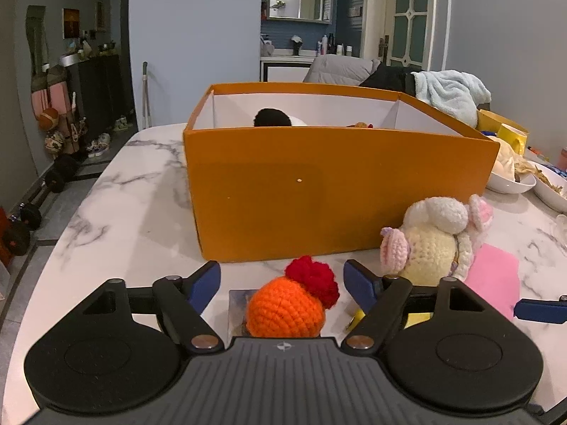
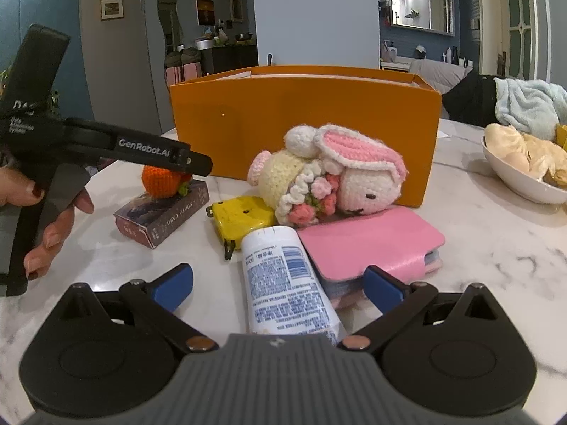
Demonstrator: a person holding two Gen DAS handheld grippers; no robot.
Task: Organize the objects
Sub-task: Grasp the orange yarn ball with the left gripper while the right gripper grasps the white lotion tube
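Left wrist and right wrist views. My left claw [image 1: 281, 281] stands spread, its blue pads on either side of the orange crocheted toy [image 1: 285, 310] with a red tuft, not pressing on it; the toy sits on a dark card box [image 2: 163, 214] on the marble worktop [image 1: 134, 212]. My right claw [image 2: 278, 283] is likewise spread, pinching nothing, with a white tube [image 2: 288, 283] lying between its pads and apart from both. Just beyond the tube lie a yellow case [image 2: 241, 217] and a pink wallet [image 2: 368, 248]; a crocheted rabbit doll [image 2: 329, 173] rests partly on the wallet, against the orange box [image 1: 336, 191]. That box stands open, white inside, with a black rounded item [image 1: 272, 117] showing over its near wall. At far right sits a white bowl [image 2: 514, 180] of food.
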